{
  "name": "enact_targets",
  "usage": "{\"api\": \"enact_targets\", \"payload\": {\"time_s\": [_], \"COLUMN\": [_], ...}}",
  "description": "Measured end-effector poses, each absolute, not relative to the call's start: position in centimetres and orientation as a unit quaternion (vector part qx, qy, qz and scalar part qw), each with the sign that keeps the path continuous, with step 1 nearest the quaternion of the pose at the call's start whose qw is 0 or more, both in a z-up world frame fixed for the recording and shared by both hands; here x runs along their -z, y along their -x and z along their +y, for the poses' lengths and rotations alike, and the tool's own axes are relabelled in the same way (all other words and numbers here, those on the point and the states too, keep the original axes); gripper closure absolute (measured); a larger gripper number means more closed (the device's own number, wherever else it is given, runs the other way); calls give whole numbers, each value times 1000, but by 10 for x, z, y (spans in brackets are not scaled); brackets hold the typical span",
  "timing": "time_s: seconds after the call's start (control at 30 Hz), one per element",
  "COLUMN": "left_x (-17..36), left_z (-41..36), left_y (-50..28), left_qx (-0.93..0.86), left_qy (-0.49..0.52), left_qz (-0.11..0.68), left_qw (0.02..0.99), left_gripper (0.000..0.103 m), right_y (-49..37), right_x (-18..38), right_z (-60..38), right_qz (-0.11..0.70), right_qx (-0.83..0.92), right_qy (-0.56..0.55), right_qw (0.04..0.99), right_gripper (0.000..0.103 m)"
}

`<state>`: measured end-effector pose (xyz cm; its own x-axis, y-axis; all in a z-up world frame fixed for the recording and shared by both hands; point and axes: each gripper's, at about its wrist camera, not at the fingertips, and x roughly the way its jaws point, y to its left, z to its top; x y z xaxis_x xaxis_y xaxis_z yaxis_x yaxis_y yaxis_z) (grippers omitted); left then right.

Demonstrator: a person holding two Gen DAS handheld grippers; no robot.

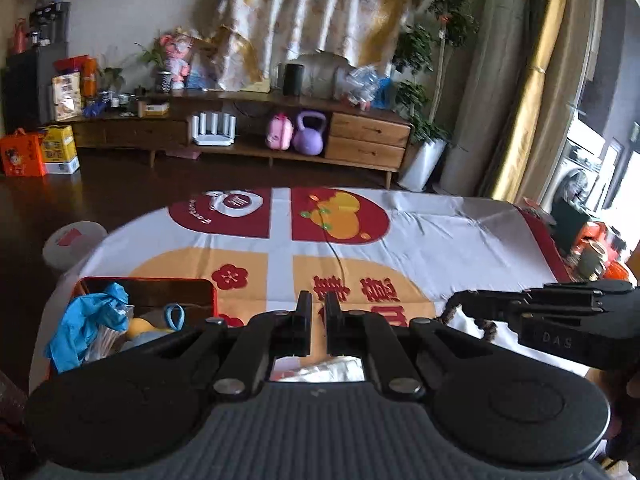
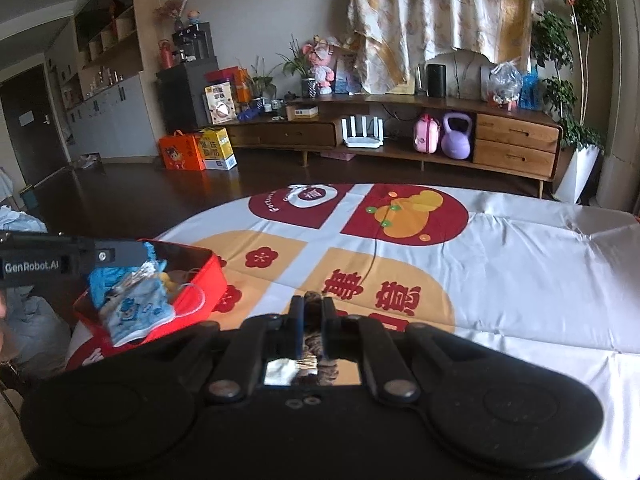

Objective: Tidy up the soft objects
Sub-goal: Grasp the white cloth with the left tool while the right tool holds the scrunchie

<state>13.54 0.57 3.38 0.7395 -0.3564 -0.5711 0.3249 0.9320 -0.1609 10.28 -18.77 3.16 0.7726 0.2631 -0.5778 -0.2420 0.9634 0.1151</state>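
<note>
The left gripper (image 1: 318,304) hangs above a tabletop covered by a white cloth (image 1: 440,224) printed with red and orange shapes; its fingers (image 1: 305,312) stand nearly together with only a thin slit between them, and nothing shows between their tips. The right gripper (image 2: 313,307) is likewise almost closed, and its fingers (image 2: 297,320) pinch a brown braided cord (image 2: 313,340) that runs down between them. In the left wrist view the right gripper reaches in from the right edge, with the same brown cord (image 1: 486,326) looping below its tip, clear of the cloth. At the near left corner of the tabletop sits an open red box (image 2: 200,280) holding soft things: a crumpled blue glove (image 1: 94,316), a blue patterned cloth (image 2: 138,312) that drapes over the box's near edge, something yellow, and some clear wrapping. A thin dark cable (image 2: 374,256) trails across the middle of the cloth. Behind the tabletop, well apart, a long wooden cabinet (image 2: 516,144) stands along the wall.
</note>
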Motion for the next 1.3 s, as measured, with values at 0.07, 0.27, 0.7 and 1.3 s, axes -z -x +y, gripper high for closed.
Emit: {"api": "enact_targets", "payload": {"time_s": [0.07,0.27,0.7,1.3], "left_x": [-28,14,85,128], "left_z": [2,-11,-37,-62], "left_y": [-135,-131,-140,-179], "left_qx": [191,184,150,103], "left_qy": [15,3,28,-13], "left_qz": [325,357,384,405], "left_qw": [926,916,911,909], "left_gripper": [97,96,13,19], "right_y": [-99,-97,-116,-142], "right_x": [-32,-22,8,36], "right_z": [-186,-189,-198,-211], "right_qz": [308,318,339,362], "right_qx": [-135,-135,-147,-149], "right_qy": [-14,-14,-15,-21], "right_qw": [942,939,929,920], "right_gripper": [96,96,96,96]}}
